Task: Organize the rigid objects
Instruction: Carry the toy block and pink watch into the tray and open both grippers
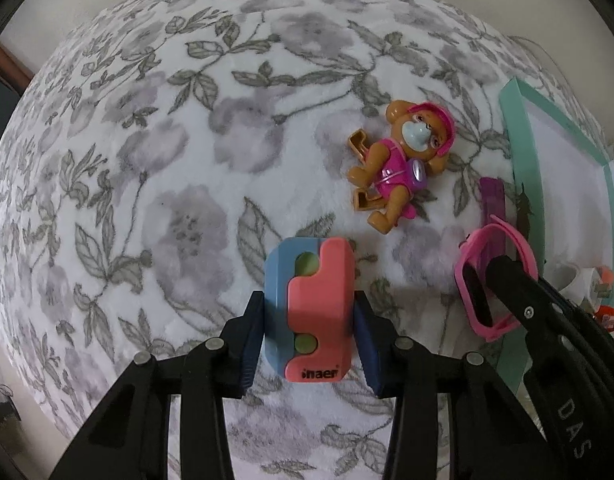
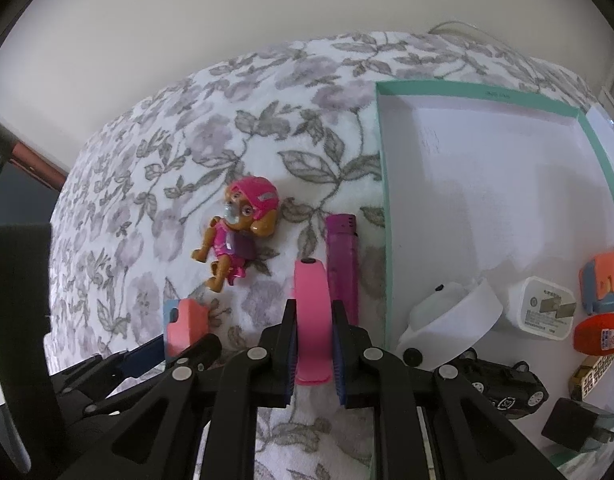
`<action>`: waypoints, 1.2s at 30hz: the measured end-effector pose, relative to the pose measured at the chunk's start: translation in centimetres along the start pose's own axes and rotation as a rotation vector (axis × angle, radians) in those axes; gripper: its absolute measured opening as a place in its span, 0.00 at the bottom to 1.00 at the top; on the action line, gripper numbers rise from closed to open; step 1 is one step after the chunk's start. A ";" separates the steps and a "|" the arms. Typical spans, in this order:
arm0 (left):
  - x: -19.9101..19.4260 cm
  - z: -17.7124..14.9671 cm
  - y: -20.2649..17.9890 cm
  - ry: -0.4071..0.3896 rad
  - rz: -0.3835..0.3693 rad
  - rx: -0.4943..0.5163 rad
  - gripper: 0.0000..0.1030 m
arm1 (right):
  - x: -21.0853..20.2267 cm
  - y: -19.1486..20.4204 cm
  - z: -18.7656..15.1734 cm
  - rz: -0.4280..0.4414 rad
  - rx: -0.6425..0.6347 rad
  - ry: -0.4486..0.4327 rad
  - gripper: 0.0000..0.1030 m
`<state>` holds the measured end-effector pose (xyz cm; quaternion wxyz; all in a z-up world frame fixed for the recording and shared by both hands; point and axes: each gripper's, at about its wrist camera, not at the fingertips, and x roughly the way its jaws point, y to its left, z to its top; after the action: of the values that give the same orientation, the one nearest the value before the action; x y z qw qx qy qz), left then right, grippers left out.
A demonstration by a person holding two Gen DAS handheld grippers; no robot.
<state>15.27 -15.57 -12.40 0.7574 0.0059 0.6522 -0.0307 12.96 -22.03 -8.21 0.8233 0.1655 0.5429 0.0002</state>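
My left gripper (image 1: 309, 334) is shut on a pink and blue block toy (image 1: 309, 312), held over the floral blanket; the toy also shows in the right wrist view (image 2: 185, 326). My right gripper (image 2: 313, 344) is shut on a pink wristband (image 2: 312, 312), which also shows in the left wrist view (image 1: 487, 280). A brown dog figure in pink (image 1: 403, 164) lies on the blanket ahead, also seen in the right wrist view (image 2: 237, 234). A purple lighter (image 2: 341, 260) lies beside the teal box (image 2: 381, 168).
The teal box holds a white band (image 2: 455, 326), a white charger (image 2: 541, 306), another pink and blue block (image 2: 603, 282), a red bottle (image 2: 601, 334), a black toy car (image 2: 507, 386) and a black plug (image 2: 575, 424). The floral blanket (image 1: 187, 160) spreads left.
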 end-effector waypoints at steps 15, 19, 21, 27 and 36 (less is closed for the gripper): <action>-7.0 1.4 2.8 -0.165 -0.143 -0.049 0.43 | -8.1 -0.8 1.8 0.005 -0.011 -0.204 0.15; -10.0 1.0 4.1 -0.242 -0.173 -0.004 0.43 | -10.8 -2.7 2.2 -0.057 0.013 -0.269 0.15; -11.0 1.1 3.5 -0.270 -0.172 0.036 0.43 | -11.6 -3.9 2.3 -0.086 0.035 -0.282 0.15; -10.7 1.3 -1.3 -0.275 -0.227 0.160 0.43 | -12.0 -7.5 2.4 -0.149 0.097 -0.282 0.15; -7.7 2.0 -6.8 -0.272 -0.252 0.194 0.43 | -11.0 -12.7 1.9 -0.226 0.180 -0.267 0.15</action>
<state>15.75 -22.16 -4.25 0.8245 -0.0069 0.5336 -0.1882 7.88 -36.54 -1.18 0.8646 0.1748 0.4421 -0.1628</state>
